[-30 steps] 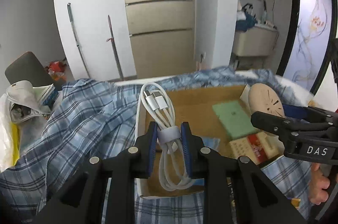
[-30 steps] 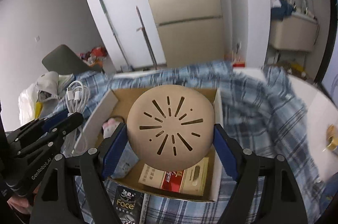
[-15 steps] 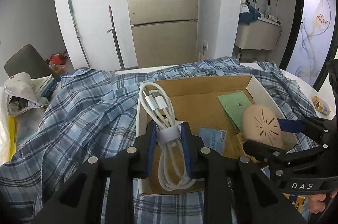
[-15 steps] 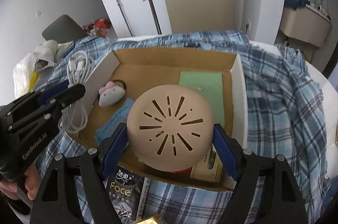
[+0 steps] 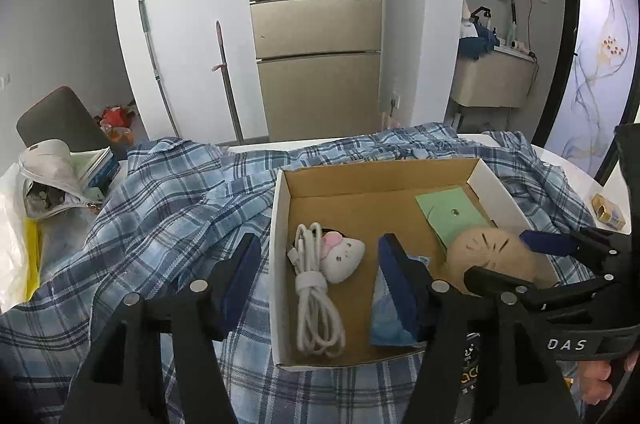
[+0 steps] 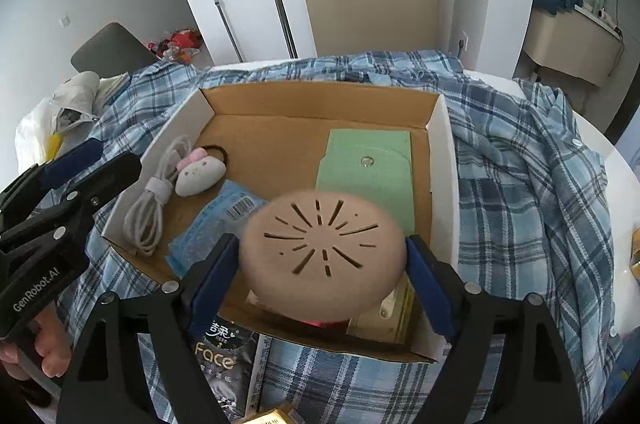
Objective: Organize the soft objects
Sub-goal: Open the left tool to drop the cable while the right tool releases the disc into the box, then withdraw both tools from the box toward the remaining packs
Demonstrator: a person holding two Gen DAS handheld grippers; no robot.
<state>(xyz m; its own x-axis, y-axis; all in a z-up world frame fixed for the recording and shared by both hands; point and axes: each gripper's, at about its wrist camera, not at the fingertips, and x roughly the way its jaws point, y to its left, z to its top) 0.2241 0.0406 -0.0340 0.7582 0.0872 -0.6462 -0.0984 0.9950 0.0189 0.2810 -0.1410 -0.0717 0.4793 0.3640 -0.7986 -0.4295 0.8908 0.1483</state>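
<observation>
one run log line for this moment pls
left gripper: just opened, white cable dropped in box | right gripper: easing open around tan sponge

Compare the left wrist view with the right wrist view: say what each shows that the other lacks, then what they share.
Left wrist only: the left tongs from behind, open and empty, their jaws having just opened, and a small gold box on the table at far right.

Right wrist only: the right tongs from behind, the round pad between their jaws, and a dark "Face" packet in front of the carton.

Both: the carton on the plaid shirt, holding the white cable, plush toy, blue packet and green card.
</observation>
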